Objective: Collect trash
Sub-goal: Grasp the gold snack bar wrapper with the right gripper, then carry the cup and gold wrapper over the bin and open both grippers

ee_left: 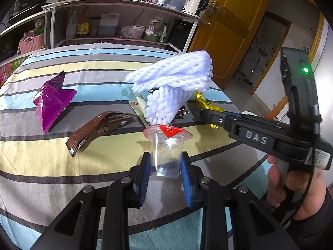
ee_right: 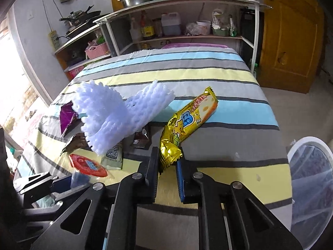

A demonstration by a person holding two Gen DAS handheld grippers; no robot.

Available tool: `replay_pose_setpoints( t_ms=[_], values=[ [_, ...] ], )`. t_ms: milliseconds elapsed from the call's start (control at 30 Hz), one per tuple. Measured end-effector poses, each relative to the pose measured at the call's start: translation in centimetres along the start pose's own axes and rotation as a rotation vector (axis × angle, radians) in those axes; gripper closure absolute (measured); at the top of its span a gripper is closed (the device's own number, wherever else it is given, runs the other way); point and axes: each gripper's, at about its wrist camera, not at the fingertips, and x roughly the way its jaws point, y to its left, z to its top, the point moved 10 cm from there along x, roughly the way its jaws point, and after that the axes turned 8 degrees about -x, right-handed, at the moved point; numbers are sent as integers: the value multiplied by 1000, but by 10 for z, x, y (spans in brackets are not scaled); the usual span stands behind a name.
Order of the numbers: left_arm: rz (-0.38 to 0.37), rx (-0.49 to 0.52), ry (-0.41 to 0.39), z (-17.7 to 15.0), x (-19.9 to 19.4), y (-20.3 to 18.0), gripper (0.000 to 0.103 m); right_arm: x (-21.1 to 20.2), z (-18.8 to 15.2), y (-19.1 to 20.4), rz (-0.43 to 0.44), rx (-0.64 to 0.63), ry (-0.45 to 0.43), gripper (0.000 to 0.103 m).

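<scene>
My left gripper is shut on a clear plastic cup with a peeled red foil lid; the cup also shows in the right wrist view. White foam fruit netting rises out of the cup, also seen from the right. My right gripper is shut on the end of a yellow snack wrapper, which is lifted off the striped cloth. A purple wrapper and a brown wrapper lie on the table.
The table has a striped cloth. A white bin with a clear liner stands at the right table edge. A small white sachet and a dark packet lie mid-table. Kitchen shelves stand behind.
</scene>
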Motion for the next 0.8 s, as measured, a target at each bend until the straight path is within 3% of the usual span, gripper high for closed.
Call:
replay_pose_setpoints(
  t_ms=[400, 800],
  values=[
    [23, 24, -7, -7, -12, -18, 73, -61, -31, -9, -15, 40, -65, 90],
    [-38, 116, -13, -5, -16, -85, 73, -130, -68, -48, -94, 118, -131, 90]
  ],
)
